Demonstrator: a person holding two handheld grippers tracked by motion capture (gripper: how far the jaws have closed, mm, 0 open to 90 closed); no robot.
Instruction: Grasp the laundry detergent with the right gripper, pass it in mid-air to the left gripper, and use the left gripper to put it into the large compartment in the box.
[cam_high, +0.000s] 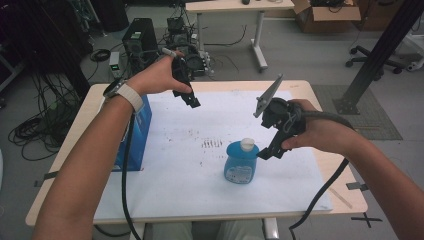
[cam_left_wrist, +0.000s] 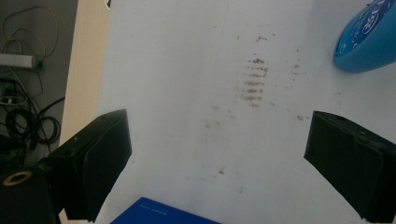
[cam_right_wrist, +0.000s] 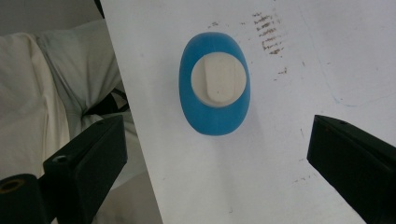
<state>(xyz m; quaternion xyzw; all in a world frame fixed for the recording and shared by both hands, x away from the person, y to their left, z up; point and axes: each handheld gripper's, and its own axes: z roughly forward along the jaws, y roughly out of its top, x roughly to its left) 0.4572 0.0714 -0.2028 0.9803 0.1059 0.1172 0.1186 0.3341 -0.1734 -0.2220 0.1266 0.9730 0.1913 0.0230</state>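
1. The blue bottle (cam_high: 241, 163) stands upright on the white sheet (cam_high: 200, 190) near the table's (cam_high: 320, 90) front edge, white cap (cam_right_wrist: 218, 82) up.
2. Your right gripper (cam_high: 267, 152) hangs just beside it, jaws spread wide and empty; this looks like lining up for a grasp from above.
3. Your left gripper (cam_high: 190, 100) hovers well apart, jaws open and empty, near the blue box (cam_high: 136, 135), likely kept clear of the right one.

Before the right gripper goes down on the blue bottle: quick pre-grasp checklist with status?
1. Right gripper open, jaws wide apart: ok.
2. Blue bottle upright on the white sheet: ok.
3. White cap on: ok.
4. Bottle centred between the jaws in the right gripper view: ok, slightly left.
5. Left gripper open, raised, away from the bottle: ok.
6. Blue box clear of the bottle: ok.
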